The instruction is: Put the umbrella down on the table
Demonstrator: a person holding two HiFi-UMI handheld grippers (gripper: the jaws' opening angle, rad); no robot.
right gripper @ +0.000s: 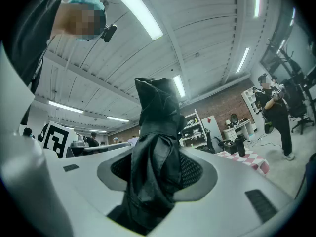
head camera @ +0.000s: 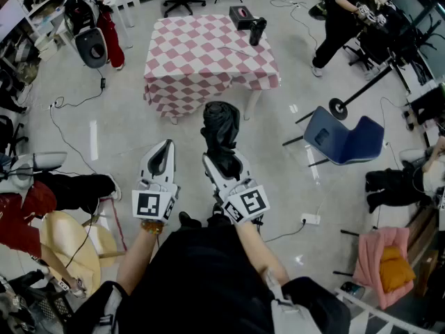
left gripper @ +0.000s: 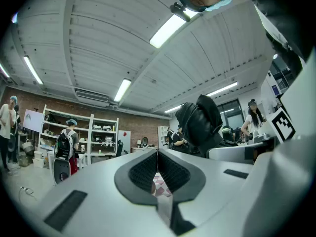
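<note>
A folded black umbrella (head camera: 220, 134) stands upright between the jaws of my right gripper (head camera: 221, 160), which is shut on its lower part. In the right gripper view the umbrella (right gripper: 155, 147) fills the gap between the pads and rises above them. My left gripper (head camera: 163, 152) hangs beside it on the left, shut and holding nothing; its pads meet in the left gripper view (left gripper: 158, 154), where the umbrella (left gripper: 200, 125) shows at the right. The table (head camera: 201, 61), under a pink and white checked cloth, stands some way ahead over bare floor.
A black box (head camera: 241, 16) and a dark bottle (head camera: 257, 30) sit at the table's far right corner. A tipped blue chair (head camera: 344, 138) lies to the right. A person (head camera: 341, 19) stands beyond the table, and cables run over the floor.
</note>
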